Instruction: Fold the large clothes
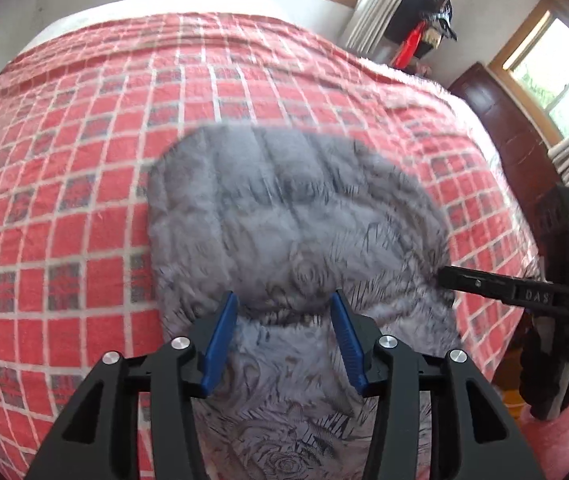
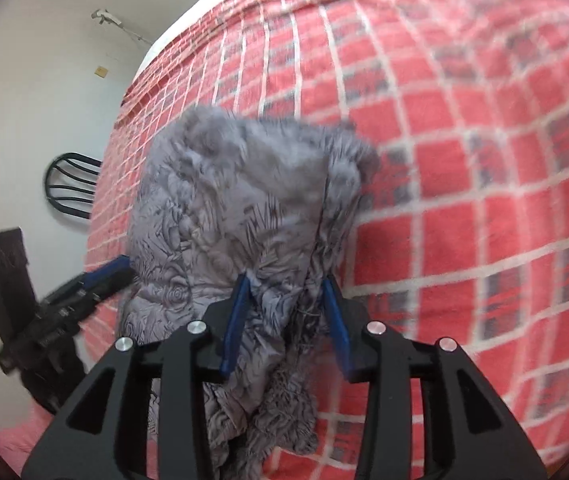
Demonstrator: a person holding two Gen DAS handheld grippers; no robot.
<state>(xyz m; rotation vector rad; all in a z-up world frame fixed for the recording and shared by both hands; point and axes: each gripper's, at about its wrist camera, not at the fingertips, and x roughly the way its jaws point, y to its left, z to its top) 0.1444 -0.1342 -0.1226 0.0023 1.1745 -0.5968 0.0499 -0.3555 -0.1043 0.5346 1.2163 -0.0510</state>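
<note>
While grey garment (image 1: 296,216) lies on red checked bedspread (image 1: 84,168), left gripper (image 1: 284,304) and right gripper (image 2: 286,284) jaws apart, cloth between, unclamped.

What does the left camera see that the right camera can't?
Only the left wrist view shows the windows, curtains and a dark wooden cabinet. Only the right wrist view shows a black chair by the white wall. Both show the grey garment on the red checked bedspread, and each catches the other gripper: the right gripper and the left gripper.
</note>
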